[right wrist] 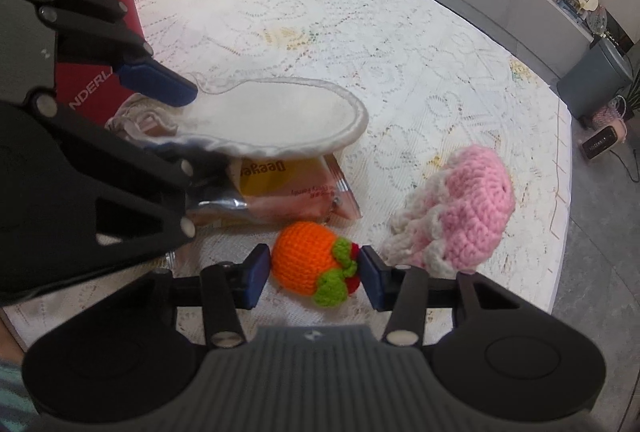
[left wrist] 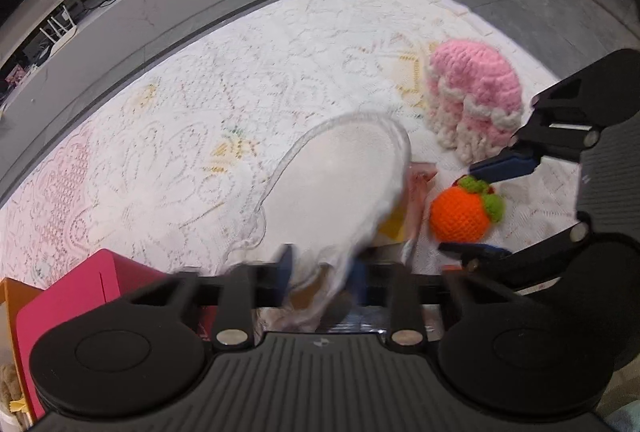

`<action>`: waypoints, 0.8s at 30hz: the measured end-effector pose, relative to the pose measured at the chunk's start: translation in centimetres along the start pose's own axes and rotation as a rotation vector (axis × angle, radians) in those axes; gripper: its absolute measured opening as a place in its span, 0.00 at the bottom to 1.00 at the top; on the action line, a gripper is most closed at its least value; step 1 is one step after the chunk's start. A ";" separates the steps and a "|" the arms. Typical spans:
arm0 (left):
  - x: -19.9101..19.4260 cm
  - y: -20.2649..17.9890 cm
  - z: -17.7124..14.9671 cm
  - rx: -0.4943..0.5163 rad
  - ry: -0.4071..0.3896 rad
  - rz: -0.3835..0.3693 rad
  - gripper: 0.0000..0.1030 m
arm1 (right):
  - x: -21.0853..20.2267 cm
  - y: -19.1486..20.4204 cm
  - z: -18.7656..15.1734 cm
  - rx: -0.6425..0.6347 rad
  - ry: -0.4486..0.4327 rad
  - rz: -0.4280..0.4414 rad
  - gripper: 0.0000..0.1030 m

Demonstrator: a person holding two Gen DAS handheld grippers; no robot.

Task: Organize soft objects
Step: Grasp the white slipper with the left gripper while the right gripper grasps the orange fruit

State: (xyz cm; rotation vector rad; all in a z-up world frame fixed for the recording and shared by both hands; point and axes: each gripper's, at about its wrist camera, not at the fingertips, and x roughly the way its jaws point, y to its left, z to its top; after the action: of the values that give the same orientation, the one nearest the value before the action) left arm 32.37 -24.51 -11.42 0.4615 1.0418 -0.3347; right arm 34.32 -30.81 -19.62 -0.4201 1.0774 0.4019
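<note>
You are working over a surface covered by a white lace cloth [right wrist: 360, 32] with pale yellow and pink motifs. Lying directly on it: an orange crocheted fruit [right wrist: 308, 260], a pink-and-white crocheted piece [right wrist: 468, 208] near it, a pink snack packet [right wrist: 296, 188] just beside the fruit, and a magenta box [right wrist: 100, 32] at the cloth's edge.

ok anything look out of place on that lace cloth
Yes: a crinkly snack packet lies among the soft things, half under the white cloth pouch the left gripper is pinching. It is foil packaging, not a soft toy like the orange crochet fruit or the pink knitted hat.
</note>
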 end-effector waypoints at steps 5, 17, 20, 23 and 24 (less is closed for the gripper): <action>0.1 0.7 -0.5 -0.020 0.000 -0.002 0.04 | 0.0 0.1 0.0 0.001 0.001 0.000 0.46; -4.0 0.6 -0.8 -0.011 -0.009 -0.037 0.04 | -2.0 1.0 0.1 -0.019 0.001 -0.006 0.43; -5.6 0.6 -1.5 -0.020 -0.007 -0.073 0.04 | -2.9 1.2 -0.1 -0.019 -0.001 0.000 0.43; -7.1 0.8 -2.3 -0.034 0.002 -0.114 0.04 | -3.9 1.5 -0.4 -0.021 0.000 -0.005 0.43; -7.5 0.8 -2.7 -0.040 0.004 -0.126 0.04 | -4.1 1.6 -0.5 -0.023 0.001 -0.007 0.43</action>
State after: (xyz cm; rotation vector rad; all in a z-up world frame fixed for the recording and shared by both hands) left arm 27.22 -22.05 -5.74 0.3620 1.0821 -0.4246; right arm 31.34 -30.14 -16.32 -0.4442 1.0728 0.4080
